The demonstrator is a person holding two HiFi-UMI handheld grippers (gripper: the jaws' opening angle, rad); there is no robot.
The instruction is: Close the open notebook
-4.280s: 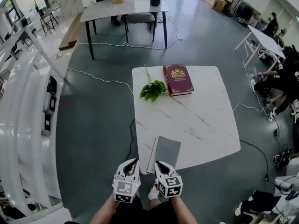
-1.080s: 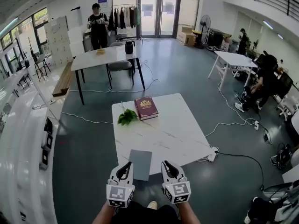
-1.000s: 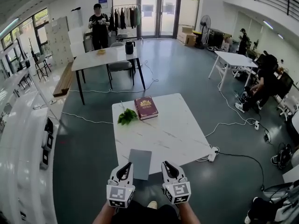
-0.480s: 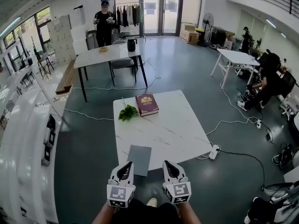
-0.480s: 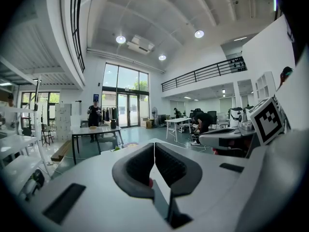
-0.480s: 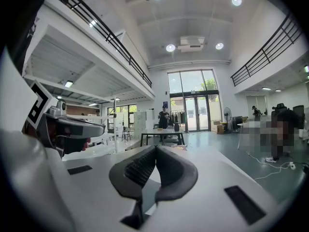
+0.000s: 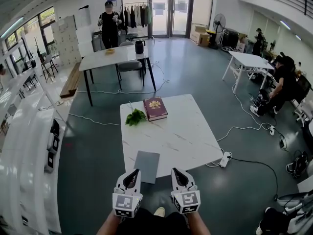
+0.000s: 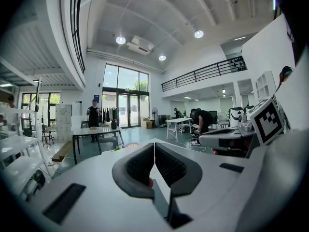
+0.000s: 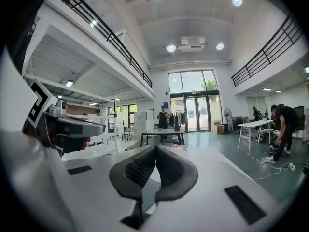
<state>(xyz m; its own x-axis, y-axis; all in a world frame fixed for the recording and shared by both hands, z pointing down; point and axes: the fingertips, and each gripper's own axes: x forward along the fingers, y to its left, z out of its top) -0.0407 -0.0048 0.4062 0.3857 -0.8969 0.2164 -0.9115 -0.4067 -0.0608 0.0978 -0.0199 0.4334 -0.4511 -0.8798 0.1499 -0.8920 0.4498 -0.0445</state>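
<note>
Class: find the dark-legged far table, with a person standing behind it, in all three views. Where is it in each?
Head view: far table at the top, left of centre.
Left gripper view: far table left of centre, above the jaws.
Right gripper view: far table at centre, just above the jaws.
Shared landmark: the glass doors behind it.
</note>
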